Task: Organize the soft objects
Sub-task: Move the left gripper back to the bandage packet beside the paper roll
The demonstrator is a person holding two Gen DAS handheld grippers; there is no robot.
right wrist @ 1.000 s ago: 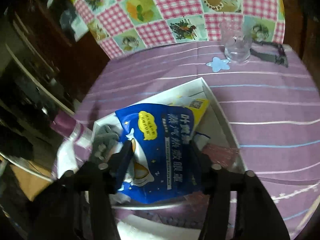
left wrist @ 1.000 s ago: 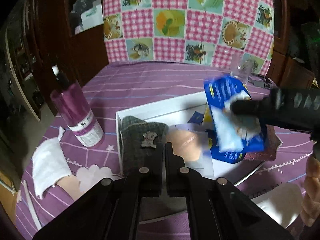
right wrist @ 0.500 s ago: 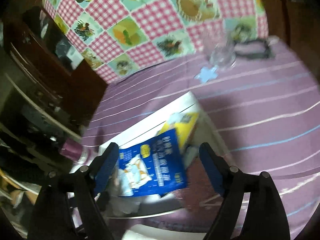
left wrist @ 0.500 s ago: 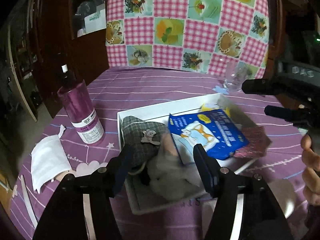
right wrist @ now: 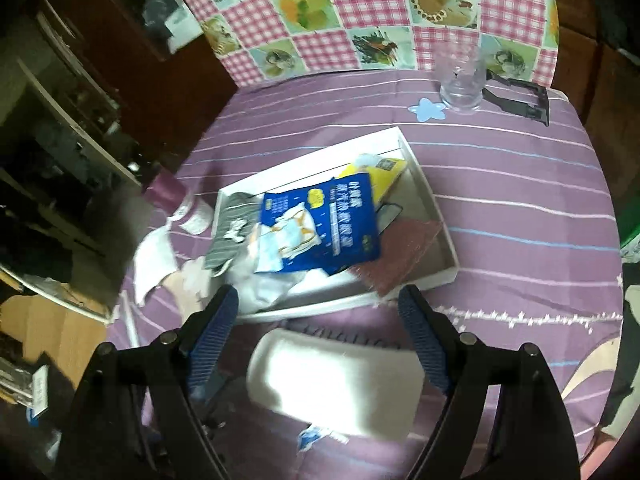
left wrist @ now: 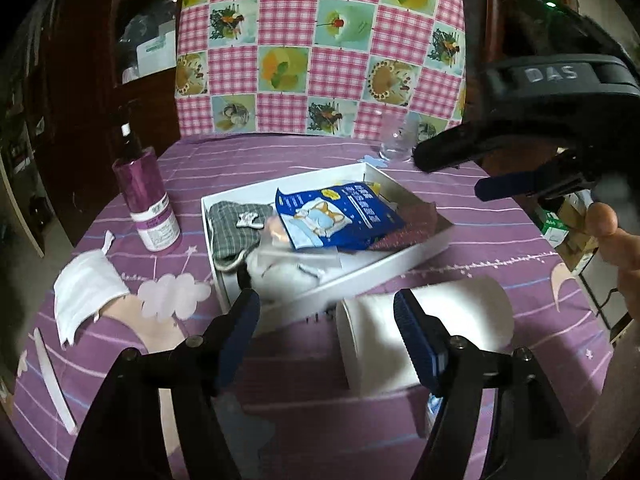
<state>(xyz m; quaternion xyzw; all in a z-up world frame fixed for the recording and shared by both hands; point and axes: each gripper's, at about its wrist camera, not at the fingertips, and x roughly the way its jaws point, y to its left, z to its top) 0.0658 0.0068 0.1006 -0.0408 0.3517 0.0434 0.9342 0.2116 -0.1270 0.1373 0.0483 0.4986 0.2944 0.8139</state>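
Going left to right in my left wrist view: at the far left a white face mask (left wrist: 86, 286) lies flat on the purple striped table (left wrist: 500, 248), with a purple canister (left wrist: 146, 204) standing upright just behind it. In the middle sits the white tray (left wrist: 416, 254). A grey plaid pouch (left wrist: 234, 230) lies in its left part, the blue packet (left wrist: 340, 220) lies slanted across the middle on top of the other stuff, and a dark red sparkly piece (left wrist: 416, 224) hangs over the right rim. Some light grey fabric (left wrist: 280, 276) is bunched at the near edge of the tray, blurry.

My left hand-held gripper (left wrist: 326, 316) fills the bottom of that frame; its jaws have just been opening, stand apart and pinch nothing. A white toilet roll (left wrist: 452, 316) lies on its side on the table just beside the tray's near edge, partly behind the right finger. At the upper right my right hand-held gripper (left wrist: 448, 170) hangs above the table, my fingers (left wrist: 604, 220) showing behind it.

In the right wrist view that gripper (right wrist: 318, 312) has just been spreading too, now wide apart and empty, with the roll (right wrist: 332, 384) below it and the tray further up. A clear glass (right wrist: 460, 80) stands at the upper right, near a black stand (right wrist: 520, 100).
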